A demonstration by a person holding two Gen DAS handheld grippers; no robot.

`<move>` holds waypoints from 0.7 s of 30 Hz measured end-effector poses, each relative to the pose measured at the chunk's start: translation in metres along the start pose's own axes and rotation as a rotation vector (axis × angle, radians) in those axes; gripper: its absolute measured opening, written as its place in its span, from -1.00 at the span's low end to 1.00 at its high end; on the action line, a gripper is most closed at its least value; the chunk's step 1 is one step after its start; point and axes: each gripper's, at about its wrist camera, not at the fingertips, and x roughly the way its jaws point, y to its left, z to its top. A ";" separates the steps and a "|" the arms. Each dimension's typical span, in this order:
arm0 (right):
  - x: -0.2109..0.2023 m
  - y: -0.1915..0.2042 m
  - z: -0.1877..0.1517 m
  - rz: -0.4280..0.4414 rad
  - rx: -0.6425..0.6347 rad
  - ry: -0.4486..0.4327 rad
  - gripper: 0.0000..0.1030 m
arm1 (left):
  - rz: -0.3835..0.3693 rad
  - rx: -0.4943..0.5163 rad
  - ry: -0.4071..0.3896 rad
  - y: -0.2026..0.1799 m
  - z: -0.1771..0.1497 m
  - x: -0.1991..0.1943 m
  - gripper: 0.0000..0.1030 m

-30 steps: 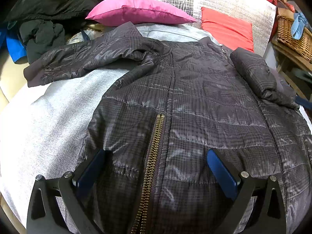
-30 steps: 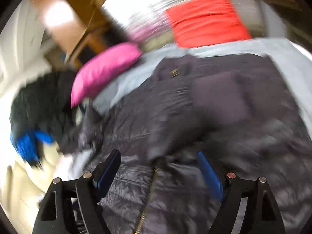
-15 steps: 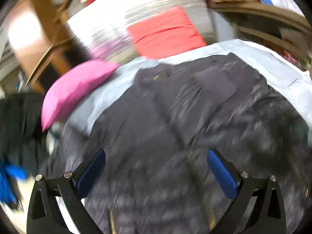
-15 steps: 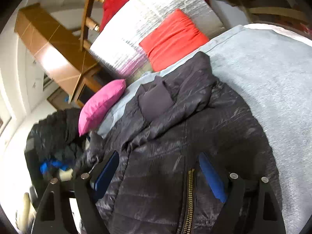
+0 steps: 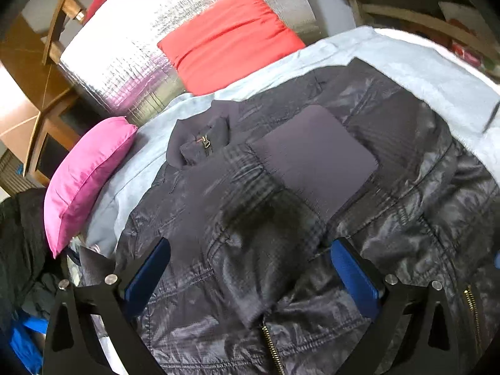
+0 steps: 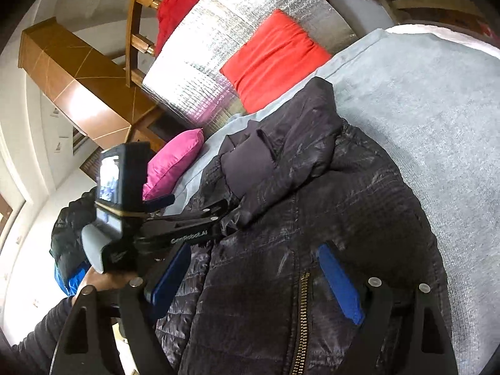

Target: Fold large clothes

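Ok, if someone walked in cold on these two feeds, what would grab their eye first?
The dark quilted jacket, spread zipped-up across the grey bed cover with both sleeves folded over its chest, fills both views. Next come the colours at the head of the bed: a red cushion against a silver foil panel, and a pink pillow lower left. Both the left gripper and right gripper hover open above the jacket.

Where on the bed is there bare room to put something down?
Bare blanket lies right of the jacket in the right wrist view, and a strip between the collar and red pillow. Crowded by the pink pillow and the dark clothes pile.
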 end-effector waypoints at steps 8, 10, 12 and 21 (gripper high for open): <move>0.002 0.000 -0.001 -0.010 -0.011 0.001 0.69 | 0.009 -0.080 0.068 0.020 -0.004 0.024 -0.41; 0.003 0.000 -0.002 -0.012 -0.010 0.004 0.69 | -0.014 -0.187 0.065 0.042 -0.010 0.025 -0.53; 0.002 0.000 -0.002 -0.012 -0.013 0.002 0.69 | -0.048 -0.329 0.074 0.068 -0.021 0.028 -0.55; 0.003 0.000 -0.004 -0.016 -0.015 0.005 0.69 | -0.233 -0.786 0.126 0.135 -0.086 0.053 -0.06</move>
